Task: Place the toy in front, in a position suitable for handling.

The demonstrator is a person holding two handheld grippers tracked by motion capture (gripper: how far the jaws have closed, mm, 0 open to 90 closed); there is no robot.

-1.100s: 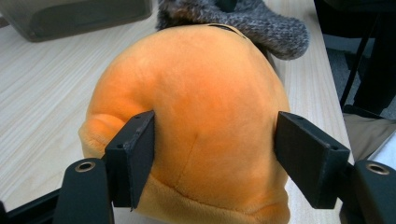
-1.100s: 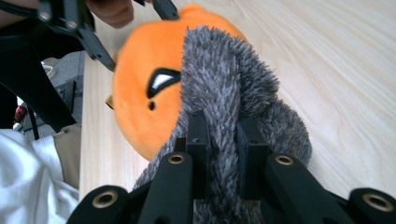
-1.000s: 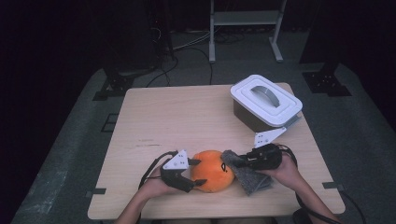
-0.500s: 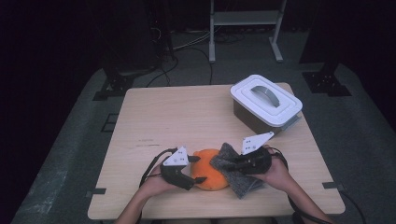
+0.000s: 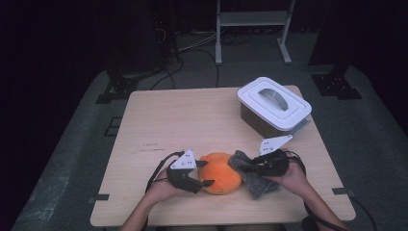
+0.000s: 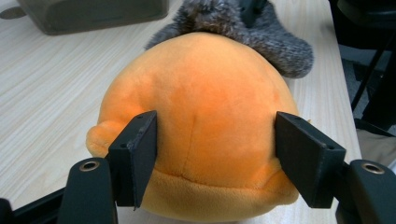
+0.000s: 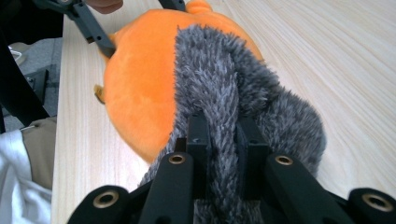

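Plush (image 5: 220,172): orange, on the desk (image 5: 192,120) near its front edge, well in front of the lidded box (image 5: 273,105).

Left tongs (image 5: 206,173): jaws have just been closing; set against both flanks of the plush, apparently steadying it.

Right tongs (image 5: 252,166): clamped on a fold of grey cloth (image 5: 252,174) laid against the plush.

Step judged: cloth being drawn over the plush. Next: cloth to be pulled further across while the plush is braced.

Bare table (image 5: 192,120) lies open behind the orange plush (image 5: 220,172); lidded box (image 5: 273,105) blocks far right.
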